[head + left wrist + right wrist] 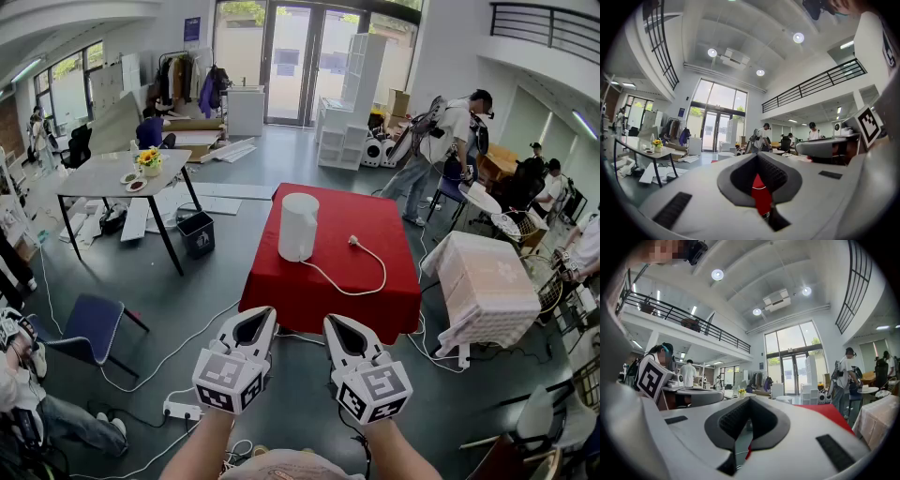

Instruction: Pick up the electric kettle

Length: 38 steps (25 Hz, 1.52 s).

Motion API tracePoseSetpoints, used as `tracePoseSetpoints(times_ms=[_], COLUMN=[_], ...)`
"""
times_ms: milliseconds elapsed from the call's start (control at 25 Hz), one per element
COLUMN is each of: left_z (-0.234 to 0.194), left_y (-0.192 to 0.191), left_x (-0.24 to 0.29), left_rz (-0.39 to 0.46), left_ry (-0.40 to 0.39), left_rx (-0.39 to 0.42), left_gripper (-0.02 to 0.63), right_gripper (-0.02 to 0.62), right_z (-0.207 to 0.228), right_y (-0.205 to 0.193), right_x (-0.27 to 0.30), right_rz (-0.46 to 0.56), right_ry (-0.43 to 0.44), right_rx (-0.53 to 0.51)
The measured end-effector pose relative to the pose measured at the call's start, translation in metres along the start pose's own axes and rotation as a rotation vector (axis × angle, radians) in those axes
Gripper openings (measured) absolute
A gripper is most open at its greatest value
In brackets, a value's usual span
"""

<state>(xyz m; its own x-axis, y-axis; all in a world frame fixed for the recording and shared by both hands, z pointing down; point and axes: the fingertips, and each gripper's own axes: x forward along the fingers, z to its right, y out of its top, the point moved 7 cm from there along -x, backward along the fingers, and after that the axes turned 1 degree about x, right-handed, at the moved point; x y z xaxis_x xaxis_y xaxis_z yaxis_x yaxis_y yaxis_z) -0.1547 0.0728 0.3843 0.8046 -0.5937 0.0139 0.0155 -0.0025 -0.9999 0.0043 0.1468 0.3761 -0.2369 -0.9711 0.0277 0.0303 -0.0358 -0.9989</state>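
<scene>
Red-clothed table point(328, 305) ahead; white electric kettle point(298, 227) upright on it, left of centre, untouched. Left gripper point(261, 317) and right gripper point(336, 323) both closed on nothing, held level, short of the table. Risks: closed jaws would shove the kettle over; its loose cord point(380, 272) may snag when lifted.

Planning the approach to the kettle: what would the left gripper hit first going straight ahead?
Probably the near edge of the red tablecloth; the left gripper, shut, aims there. The kettle stands farther back.
</scene>
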Motion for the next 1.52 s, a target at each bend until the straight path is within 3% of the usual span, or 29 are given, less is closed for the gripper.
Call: tracePoseSetpoints(times_ms=[800,1520], left_z=[-0.027,-0.059], left_y=[-0.014,-0.02], left_x=[-0.003,0.047], left_rz=[-0.012,-0.013], left_ry=[-0.08,-0.104], left_rx=[0.009,0.017], left_gripper=[-0.008,-0.008], right_gripper=[0.006,0.006], right_z=[-0.013,0.024], right_y=[-0.007,-0.015], right_x=[0.006,0.054], right_rz=[0.006,0.025], right_ry=[-0.081,-0.102], right_rx=[0.0,0.016])
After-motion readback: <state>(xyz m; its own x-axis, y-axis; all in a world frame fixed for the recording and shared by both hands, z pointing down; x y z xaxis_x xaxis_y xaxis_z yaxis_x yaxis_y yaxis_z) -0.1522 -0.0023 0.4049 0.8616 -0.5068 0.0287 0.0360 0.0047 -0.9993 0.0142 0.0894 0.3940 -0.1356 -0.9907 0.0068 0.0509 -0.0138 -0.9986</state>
